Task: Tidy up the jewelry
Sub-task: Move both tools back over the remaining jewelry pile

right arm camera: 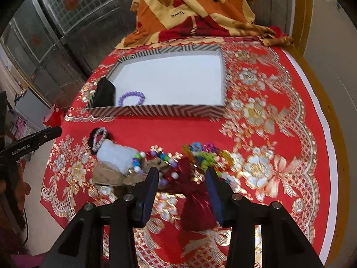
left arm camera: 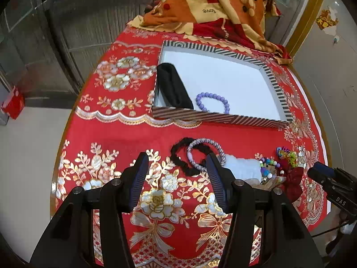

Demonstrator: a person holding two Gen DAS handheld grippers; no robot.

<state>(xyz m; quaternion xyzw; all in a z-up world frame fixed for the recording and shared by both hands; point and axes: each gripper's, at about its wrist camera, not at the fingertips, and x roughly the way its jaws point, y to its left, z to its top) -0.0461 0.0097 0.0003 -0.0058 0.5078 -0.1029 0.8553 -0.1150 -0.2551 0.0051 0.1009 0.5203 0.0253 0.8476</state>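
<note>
Dark red pouch [right arm camera: 196, 203] lies between right gripper [right arm camera: 183, 178] parted jaws.

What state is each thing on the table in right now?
Striped shallow box: open, no lid on it.
Purple bead bracelet: inside the box.
Black fabric roll: inside the box, at its left wall.
Lilac woven bangle: outside on the cloth, overlapping a black braided band.
Dark red pouch: on the cloth, between open right claw fingers.
Left claw: open, empty.

Blurring the colourful bead pile [right arm camera: 200, 154] in the right wrist view. Hiding part of the lilac bracelet [left arm camera: 212, 102] behind the striped tray wall [left arm camera: 200, 116].
</note>
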